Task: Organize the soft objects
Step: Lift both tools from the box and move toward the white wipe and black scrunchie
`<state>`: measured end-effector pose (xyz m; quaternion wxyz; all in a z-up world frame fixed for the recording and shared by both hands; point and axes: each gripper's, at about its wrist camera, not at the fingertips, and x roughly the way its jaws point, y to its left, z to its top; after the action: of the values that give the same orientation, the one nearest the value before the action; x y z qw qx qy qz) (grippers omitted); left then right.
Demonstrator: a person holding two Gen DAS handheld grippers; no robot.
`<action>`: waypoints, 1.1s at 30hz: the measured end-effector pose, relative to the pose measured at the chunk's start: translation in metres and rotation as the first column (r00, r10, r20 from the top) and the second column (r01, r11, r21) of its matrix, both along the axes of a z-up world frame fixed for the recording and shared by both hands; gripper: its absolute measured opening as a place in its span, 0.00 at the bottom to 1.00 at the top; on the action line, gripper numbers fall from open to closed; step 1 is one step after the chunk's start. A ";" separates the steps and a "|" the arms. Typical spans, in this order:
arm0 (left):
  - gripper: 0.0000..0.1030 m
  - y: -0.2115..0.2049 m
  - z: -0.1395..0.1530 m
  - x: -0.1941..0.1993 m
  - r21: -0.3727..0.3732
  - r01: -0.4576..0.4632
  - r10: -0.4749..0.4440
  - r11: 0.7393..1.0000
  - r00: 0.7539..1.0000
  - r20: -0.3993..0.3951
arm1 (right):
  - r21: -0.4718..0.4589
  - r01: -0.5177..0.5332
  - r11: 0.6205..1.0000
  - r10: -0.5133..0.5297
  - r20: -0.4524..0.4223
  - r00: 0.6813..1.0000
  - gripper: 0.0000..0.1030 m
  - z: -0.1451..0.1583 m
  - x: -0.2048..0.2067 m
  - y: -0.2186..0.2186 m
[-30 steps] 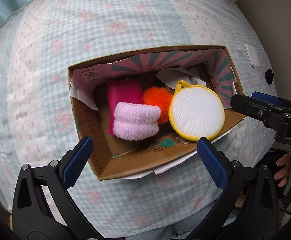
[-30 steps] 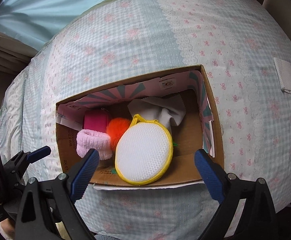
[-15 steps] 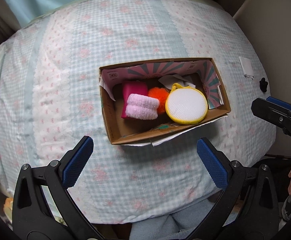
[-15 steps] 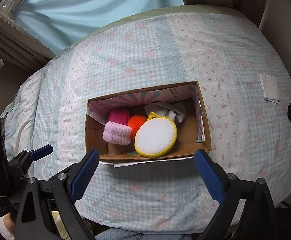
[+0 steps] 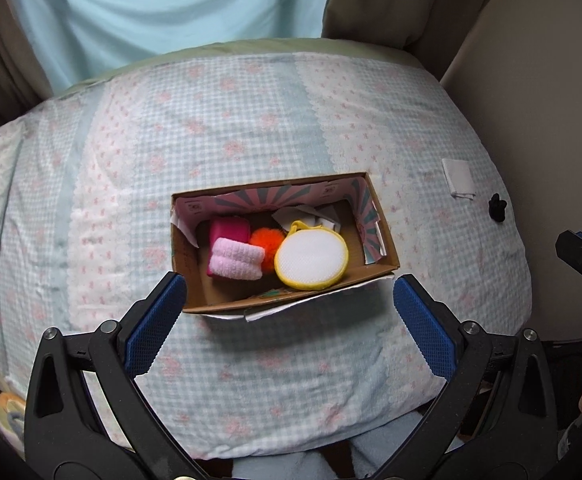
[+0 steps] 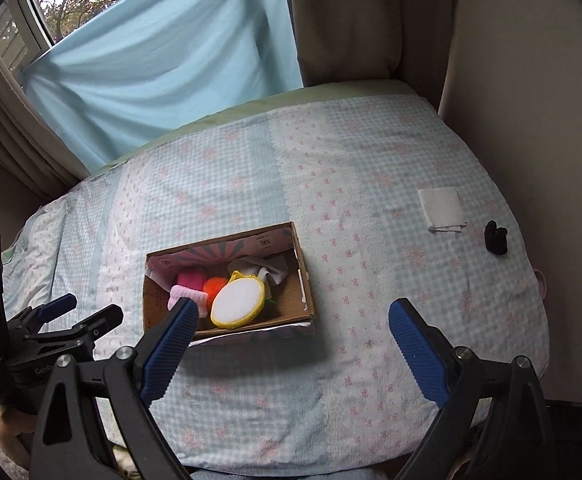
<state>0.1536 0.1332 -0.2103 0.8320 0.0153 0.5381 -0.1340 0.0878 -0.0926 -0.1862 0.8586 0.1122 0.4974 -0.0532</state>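
Your brown cardboard box, pink-teal striped lining, holds pale pink rolled towel, magenta block, orange fluffy pompom, yellow-rimmed white round sponge; blue-white gingham bedspread, pink bows.

1. The left gripper carries white lettering on its black body, seen from the right wrist view; only "Gen" can be read before the right gripper's arm covers the rest.
2. The box has small printed marks on its inner flaps, too small to read.
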 end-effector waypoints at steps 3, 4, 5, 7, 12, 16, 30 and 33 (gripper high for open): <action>1.00 -0.035 0.008 -0.001 -0.010 0.026 -0.026 1.000 0.999 0.022 | -0.018 0.045 0.999 -0.045 0.021 0.999 0.92 0.004 -0.010 -0.038; 1.00 -0.048 0.010 -0.001 -0.006 0.034 -0.034 0.999 0.999 0.032 | -0.023 0.055 0.998 -0.054 0.025 0.998 0.92 0.003 -0.011 -0.052; 1.00 -0.062 0.012 0.000 0.000 0.042 -0.042 0.999 0.998 0.044 | -0.030 0.061 0.998 -0.060 0.029 0.998 0.92 0.002 -0.014 -0.066; 1.00 -0.093 0.014 0.002 0.018 0.055 -0.056 0.998 0.997 0.059 | -0.044 0.067 0.997 -0.065 0.037 0.997 0.92 -0.002 -0.017 -0.094; 1.00 -0.172 0.011 0.016 0.043 0.109 -0.112 0.993 0.990 0.081 | -0.053 0.084 0.995 -0.082 0.049 0.995 0.92 -0.016 -0.022 -0.166; 1.00 -0.234 0.000 0.033 -0.012 0.160 -0.160 0.987 0.986 0.052 | -0.057 0.093 0.994 -0.091 0.037 0.995 0.92 -0.031 -0.014 -0.219; 1.00 -0.401 -0.063 0.094 0.083 0.484 -0.485 0.871 0.874 -0.005 | -0.015 0.215 0.977 -0.215 -0.059 0.975 0.92 -0.106 0.011 -0.333; 1.00 -0.429 -0.086 0.110 0.098 0.566 -0.567 0.819 0.823 -0.013 | -0.010 0.233 0.972 -0.233 -0.079 0.969 0.92 -0.124 0.019 -0.349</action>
<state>0.2637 -0.2955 -0.2964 0.7574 0.2161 0.5081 -0.3485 0.1064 -0.4413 -0.3100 0.8259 0.1672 0.5147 -0.1584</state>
